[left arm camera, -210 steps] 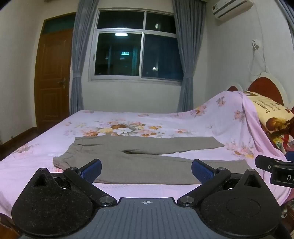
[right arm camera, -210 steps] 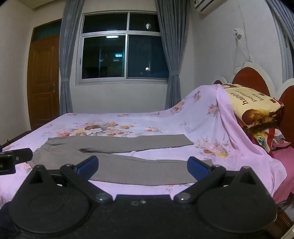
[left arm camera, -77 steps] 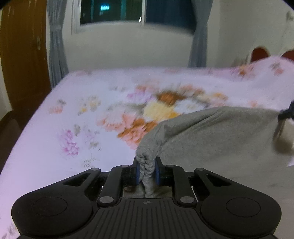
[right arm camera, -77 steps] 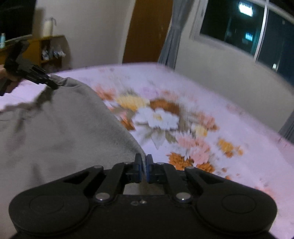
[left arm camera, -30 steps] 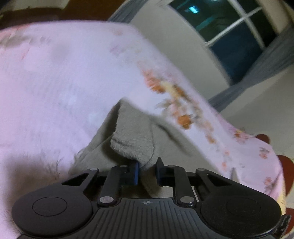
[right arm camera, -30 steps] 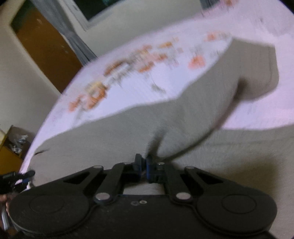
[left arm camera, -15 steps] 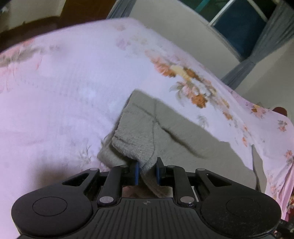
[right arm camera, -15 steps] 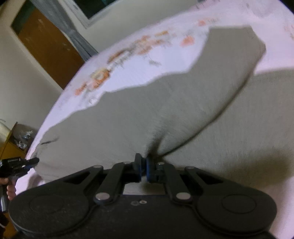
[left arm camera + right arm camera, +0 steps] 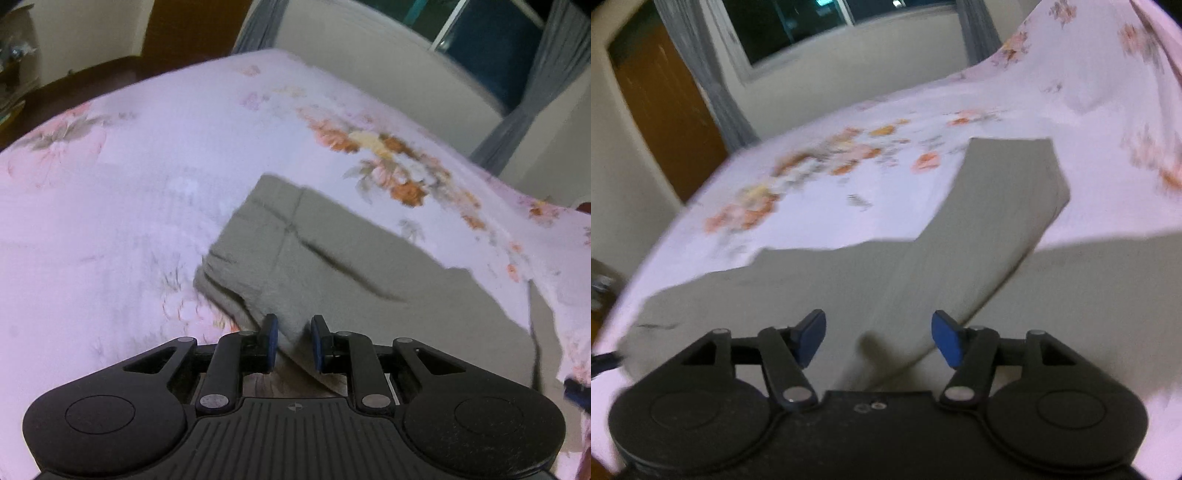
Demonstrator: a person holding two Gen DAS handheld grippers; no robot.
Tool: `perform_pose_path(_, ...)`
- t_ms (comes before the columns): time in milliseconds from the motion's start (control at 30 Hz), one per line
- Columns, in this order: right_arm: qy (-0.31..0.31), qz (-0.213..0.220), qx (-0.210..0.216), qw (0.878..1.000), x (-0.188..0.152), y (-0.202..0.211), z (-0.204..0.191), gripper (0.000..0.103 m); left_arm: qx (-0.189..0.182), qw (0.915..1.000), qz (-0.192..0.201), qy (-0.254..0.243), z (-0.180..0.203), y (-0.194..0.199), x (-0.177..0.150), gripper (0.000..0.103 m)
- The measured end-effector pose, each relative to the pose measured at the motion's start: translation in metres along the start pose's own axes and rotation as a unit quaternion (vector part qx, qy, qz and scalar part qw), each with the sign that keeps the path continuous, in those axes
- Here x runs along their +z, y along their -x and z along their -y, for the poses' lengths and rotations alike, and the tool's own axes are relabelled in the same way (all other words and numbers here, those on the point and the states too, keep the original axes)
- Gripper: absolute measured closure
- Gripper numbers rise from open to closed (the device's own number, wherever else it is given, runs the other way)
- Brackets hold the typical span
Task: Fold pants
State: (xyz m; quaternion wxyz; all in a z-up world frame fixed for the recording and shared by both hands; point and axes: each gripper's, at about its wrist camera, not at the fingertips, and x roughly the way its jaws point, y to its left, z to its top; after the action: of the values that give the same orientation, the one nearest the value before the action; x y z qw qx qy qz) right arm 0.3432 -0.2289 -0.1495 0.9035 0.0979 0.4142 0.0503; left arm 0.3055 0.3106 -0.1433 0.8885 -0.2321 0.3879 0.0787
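While the grey knitted pants (image 9: pixel 332 258) lie spread on the pink floral bedsheet (image 9: pixel 129 206), both black hand-held grippers are held low over the cloth. In the left wrist view, the left gripper (image 9: pixel 293 345) is seen with its blue-padded fingers (image 9: pixel 271 341) parted by a narrow gap; a corner of the grey fabric runs down between the pads, yet a clear space is left on either side, so the cloth is not clamped. From that corner the pants stretch away toward 1 o'clock, with a seam and a dark crease crossing the upper layer, and a lower layer edge shows at 10 o'clock of the gripper.

In the right wrist view, the right gripper (image 9: pixel 879 338) is shown with its jaws spread wide, its blue pads (image 9: pixel 945 338) well apart, and nothing is held between them. The pants (image 9: pixel 886 280) fill the middle of that view directly ahead of the fingers; one folded leg is laid across the rest and ends in a squared edge toward 1 o'clock. A brown wooden door (image 9: pixel 665 110) is seen at 10 o'clock, grey curtains (image 9: pixel 709 85) beside it, and a dark window (image 9: pixel 798 26) at 12 o'clock. At 2 o'clock the bedsheet rises steeply over something hidden beneath it. Both views are blurred.
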Motion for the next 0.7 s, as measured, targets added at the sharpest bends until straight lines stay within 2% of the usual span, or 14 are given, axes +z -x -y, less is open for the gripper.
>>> perform_pose_path(67, 0.008, -0.038, -0.029, 0.999, 0.015, -0.032, -0.003, 0.028, 0.016, 0.9996, -0.009, 0.019, -0.001, -0.008, -0.004, 0.085)
perform_pose_path(133, 0.032, -0.068, -0.074, 0.994, 0.020, -0.060, -0.009, 0.029, 0.024, 0.9984, -0.018, 0.048, -0.003, -0.017, -0.007, 0.085)
perform_pose_path(200, 0.063, -0.077, -0.097, 0.990, 0.015, -0.072, -0.009, 0.035, 0.026, 0.9973, -0.026, 0.063, -0.006, -0.028, -0.011, 0.085)
perform_pose_path(233, 0.076, -0.079, -0.104, 0.988, 0.011, -0.076, -0.008, 0.049, 0.028, 0.9969, -0.033, 0.065, -0.007, -0.035, -0.013, 0.084)
perform_pose_path(267, 0.076, -0.075, -0.095, 0.990, 0.007, -0.074, -0.004, 0.078, 0.031, 0.9963, -0.041, 0.069, -0.010, -0.040, -0.014, 0.077)
perform_pose_path(300, 0.065, -0.074, -0.079, 0.992, 0.004, -0.066, -0.002, 0.095, 0.029, 0.9956, -0.044, 0.077, -0.014, -0.044, -0.016, 0.076)
perform_pose_path(333, 0.046, -0.069, -0.064, 0.995, 0.001, -0.055, 0.004, 0.100, 0.020, 0.9948, -0.047, 0.088, -0.019, -0.045, -0.017, 0.076)
perform_pose_path(433, 0.029, -0.026, -0.041, 0.998, -0.011, -0.005, 0.022, 0.100, 0.007, 0.9947, -0.053, 0.088, -0.024, -0.044, -0.018, 0.075)
perform_pose_path(500, 0.020, -0.017, -0.037, 0.999, -0.031, 0.023, 0.040, 0.100, 0.008, 0.9959, -0.053, 0.073, -0.023, -0.042, -0.020, 0.075)
perform_pose_path(600, 0.009, -0.068, -0.059, 0.996, -0.066, 0.017, 0.069, 0.100, 0.009, 0.9964, -0.052, 0.067, -0.021, -0.042, -0.021, 0.074)
perform_pose_path(633, 0.008, -0.079, -0.057, 0.995, -0.073, 0.015, 0.077, 0.103, 0.010, 0.9964, -0.052, 0.066, -0.020, -0.042, -0.021, 0.074)
perform_pose_path(667, 0.018, -0.076, -0.053, 0.996, -0.073, 0.020, 0.079, 0.101, 0.011, 0.9966, -0.052, 0.064, -0.019, -0.042, -0.021, 0.074)
perform_pose_path(700, 0.022, -0.060, -0.058, 0.996, -0.068, 0.032, 0.078, 0.093, 0.011, 0.9967, -0.052, 0.061, -0.019, -0.043, -0.020, 0.074)
